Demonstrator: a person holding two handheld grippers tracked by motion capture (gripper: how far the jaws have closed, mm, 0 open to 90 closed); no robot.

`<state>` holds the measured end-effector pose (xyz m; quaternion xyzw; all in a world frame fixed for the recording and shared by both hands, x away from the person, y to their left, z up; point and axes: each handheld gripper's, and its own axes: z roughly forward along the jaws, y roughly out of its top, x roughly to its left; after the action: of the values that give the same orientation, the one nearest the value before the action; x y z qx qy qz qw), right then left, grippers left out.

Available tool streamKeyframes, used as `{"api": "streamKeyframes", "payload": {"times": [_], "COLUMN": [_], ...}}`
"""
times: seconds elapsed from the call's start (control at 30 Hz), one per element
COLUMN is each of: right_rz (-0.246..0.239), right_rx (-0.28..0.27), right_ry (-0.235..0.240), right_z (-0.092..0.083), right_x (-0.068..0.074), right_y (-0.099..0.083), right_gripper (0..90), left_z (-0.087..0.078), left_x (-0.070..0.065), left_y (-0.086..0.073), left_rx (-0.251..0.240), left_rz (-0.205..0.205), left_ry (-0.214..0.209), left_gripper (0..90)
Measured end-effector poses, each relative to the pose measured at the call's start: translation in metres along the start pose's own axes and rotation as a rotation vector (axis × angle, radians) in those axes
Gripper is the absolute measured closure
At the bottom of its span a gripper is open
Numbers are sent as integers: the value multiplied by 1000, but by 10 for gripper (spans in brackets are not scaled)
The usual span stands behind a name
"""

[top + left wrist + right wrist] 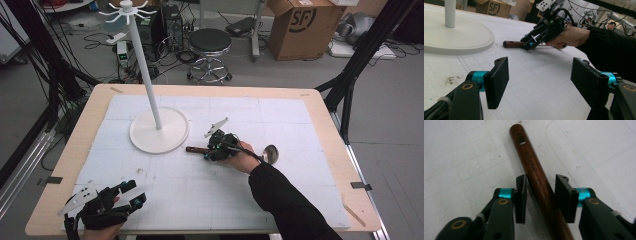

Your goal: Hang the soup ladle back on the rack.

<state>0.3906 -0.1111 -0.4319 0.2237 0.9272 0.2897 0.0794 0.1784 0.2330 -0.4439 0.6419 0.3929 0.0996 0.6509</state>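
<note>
White foam-covered tabletop, cluttered lab behind. Right gripper jaws straddle the ladle's wooden handle, left pad touching, right pad a sliver off; not clamped yet, likely a pickup for the hook stand. Ladle lies flat beside the stand. Left gripper jaws gape empty, parked at the near edge.

White hook stand, stool, cardboard box

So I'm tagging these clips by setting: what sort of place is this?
Probably a lab or workshop: a padded table among black frame legs, tangled cables on the floor, and a cardboard box beside a stool.
</note>
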Motion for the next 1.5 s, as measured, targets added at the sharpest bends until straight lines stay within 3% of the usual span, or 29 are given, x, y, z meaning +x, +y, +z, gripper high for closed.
{"api": "streamKeyframes", "payload": {"times": [0.1, 0.13, 0.3, 0.37, 0.43, 0.5, 0.67, 0.83, 1.03, 1.2, 1.5], "right_rz": [-28, 37, 125, 214, 267, 322, 404, 400, 325, 291, 353], "right_rx": [33, 42, 76, 59, 10, -76, -310, -510, -659, -729, -792], "right_ry": [5, 18, 57, 90, 113, 143, 233, 291, 288, 280, 310], "right_z": [1, 1, -1, -7, -17, -32, -58, -75, -90, -99, -112], "right_x": [3, 1, -6, -13, -23, -36, -53, -54, -46, -40, -49], "right_y": [5, 6, 11, 10, 7, 3, -4, -4, 2, 7, 12], "right_gripper": [736, 738, 739, 739, 739, 738, 737, 737, 737, 737, 737], "left_z": [-1, -1, -3, -4, -4, -4, -4, -5, -6, -7, -7], "left_x": [0, 1, 1, 1, 1, 1, 1, 1, 1, 1, 1], "left_y": [0, 0, 1, 1, 1, 1, 1, 1, 1, 1, 1], "left_rx": [-5, -6, -15, -18, -24, -21, -22, -23, -25, -27, -27], "left_rz": [0, 5, 1, 1, -2, -4, -1, 0, 1, 2, 2], "left_ry": [3, 6, 10, 8, 10, 9, 13, 20, 25, 24, 25], "left_gripper": [314, 314, 316, 316, 317, 317, 318, 318, 319, 320, 321]}}
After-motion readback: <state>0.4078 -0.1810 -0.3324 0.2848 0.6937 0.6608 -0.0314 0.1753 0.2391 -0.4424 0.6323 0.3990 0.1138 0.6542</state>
